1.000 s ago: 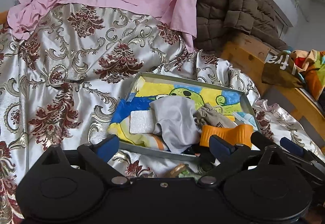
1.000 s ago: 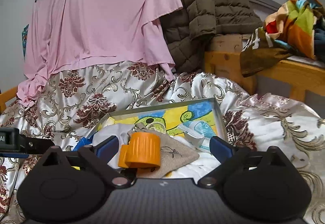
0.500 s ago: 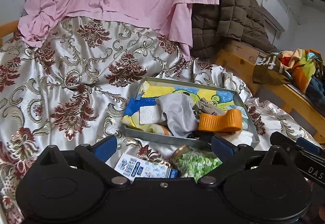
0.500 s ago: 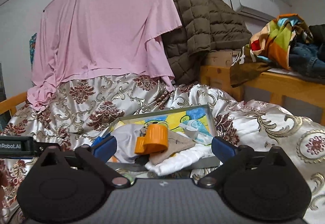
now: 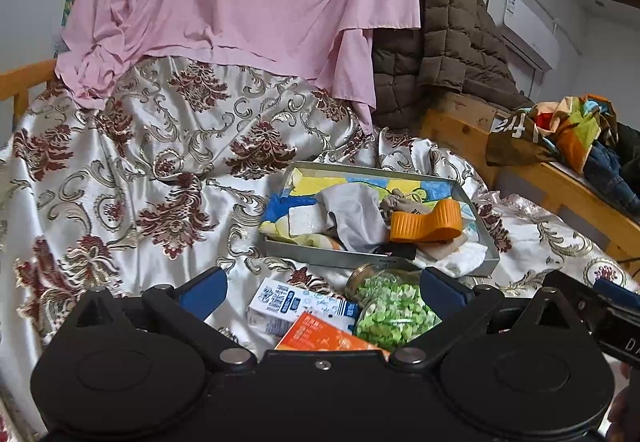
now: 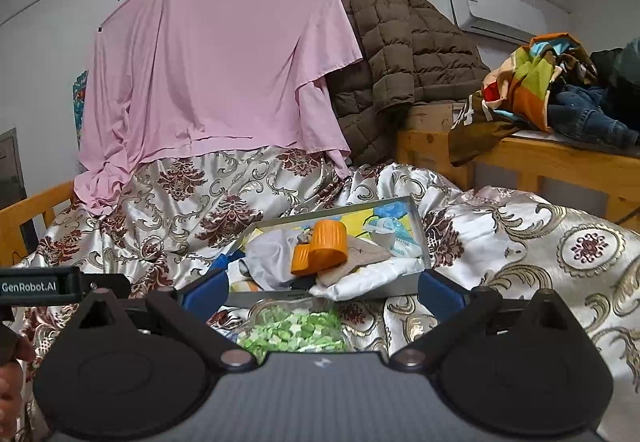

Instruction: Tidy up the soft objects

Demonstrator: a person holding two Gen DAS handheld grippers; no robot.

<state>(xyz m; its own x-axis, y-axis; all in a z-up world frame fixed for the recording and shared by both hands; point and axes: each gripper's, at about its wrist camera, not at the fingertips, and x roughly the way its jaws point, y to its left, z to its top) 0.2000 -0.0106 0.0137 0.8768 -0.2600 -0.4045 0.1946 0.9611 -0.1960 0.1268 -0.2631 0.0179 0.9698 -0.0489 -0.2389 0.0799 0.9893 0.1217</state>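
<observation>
A grey metal tray (image 5: 476,205) (image 6: 418,222) lies on the floral satin bedspread. It holds a grey cloth (image 5: 352,213) (image 6: 268,254), a white sponge (image 5: 306,219), a beige pouch (image 5: 404,203) (image 6: 360,256), a white cloth (image 5: 460,256) (image 6: 372,276), a colourful cloth (image 5: 320,183) and an orange soft roll (image 5: 426,222) (image 6: 320,248). My left gripper (image 5: 322,292) and right gripper (image 6: 320,288) are both open and empty, held back from the tray's near edge.
In front of the tray lie a jar of green pieces (image 5: 394,308) (image 6: 296,324), a white and blue carton (image 5: 296,302) and an orange packet (image 5: 324,334). A pink sheet (image 5: 240,1), a brown quilted jacket (image 5: 448,53) and a wooden bench (image 6: 560,161) with clothes stand behind.
Both grippers have pulled back and up from the tray. The jar, carton and orange packet have come into view in front of it. The tray's contents have not moved.
</observation>
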